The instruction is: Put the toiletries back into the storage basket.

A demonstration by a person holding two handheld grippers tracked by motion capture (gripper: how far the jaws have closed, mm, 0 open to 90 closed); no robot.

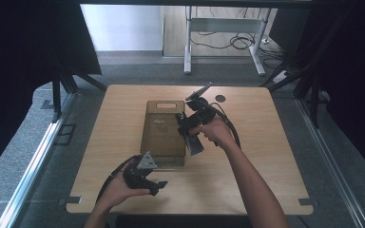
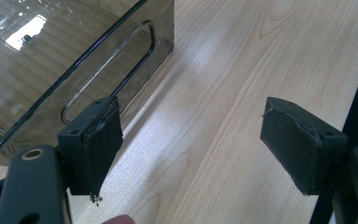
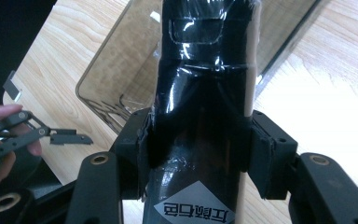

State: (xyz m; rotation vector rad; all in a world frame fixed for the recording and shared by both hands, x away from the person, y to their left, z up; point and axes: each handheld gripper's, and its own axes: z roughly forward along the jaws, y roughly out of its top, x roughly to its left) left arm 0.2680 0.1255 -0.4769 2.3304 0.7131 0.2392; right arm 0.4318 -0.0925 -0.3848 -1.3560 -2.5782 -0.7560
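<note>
Left tool [image 1: 153,183], jaws spread and empty, rests low over the wooden bench [image 1: 266,156]. Right tool [image 1: 193,124] pinches a black glossy package [image 3: 205,93] above a smoky clear bin [image 1: 161,130].

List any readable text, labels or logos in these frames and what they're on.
White label on the black wrapped pack clamped in the right gripper: four characters, upside down in the right gripper view; too unclear to transcribe reliably.
Embossed mark on the smoky clear bin, seen from the high view: too small to read.
Left gripper, its jaws open over the wooden table: no text.
</note>
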